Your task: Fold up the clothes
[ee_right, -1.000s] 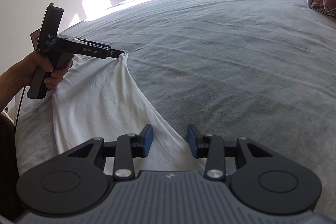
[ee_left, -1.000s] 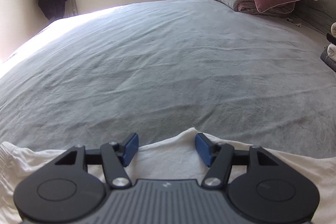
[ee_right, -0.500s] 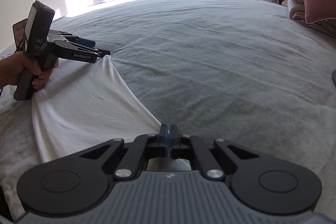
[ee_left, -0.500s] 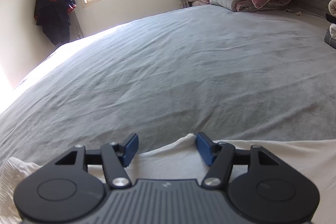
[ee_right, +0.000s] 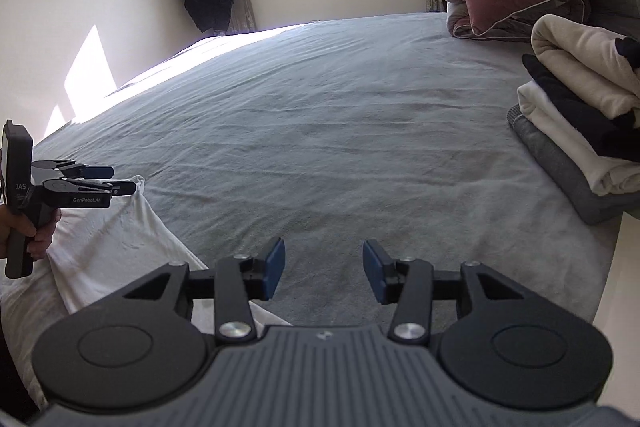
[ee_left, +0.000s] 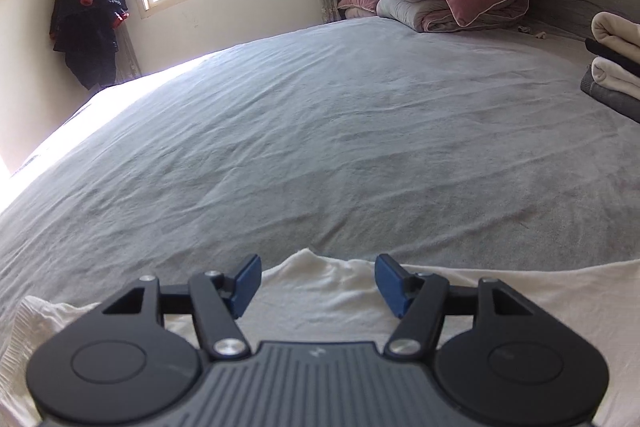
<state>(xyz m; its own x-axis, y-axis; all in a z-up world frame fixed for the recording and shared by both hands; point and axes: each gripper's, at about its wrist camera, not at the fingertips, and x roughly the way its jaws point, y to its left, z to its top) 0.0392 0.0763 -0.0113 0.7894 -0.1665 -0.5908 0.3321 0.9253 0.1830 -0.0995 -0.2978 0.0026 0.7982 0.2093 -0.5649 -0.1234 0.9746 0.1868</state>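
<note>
Right wrist: right hand-held gripper (ee_right: 323, 269) opening, empty.

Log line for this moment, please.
stage: white garment spread on bed | left gripper: open, garment edge in the gap | right gripper: jaws opening, nothing between them | folded stack: at bed's right edge

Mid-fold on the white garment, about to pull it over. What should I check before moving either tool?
1. Left tool gripping the white garment: not ok; fabric lies between its pads, which stand apart.
2. Right tool holding fabric: not ok; its jaws are opening with nothing between them.
3. Bed ahead free for the fold: ok.
4. Folded stack apart from the garment: ok.
5. Garment lying flat: cannot tell; most of it is out of view.
</note>
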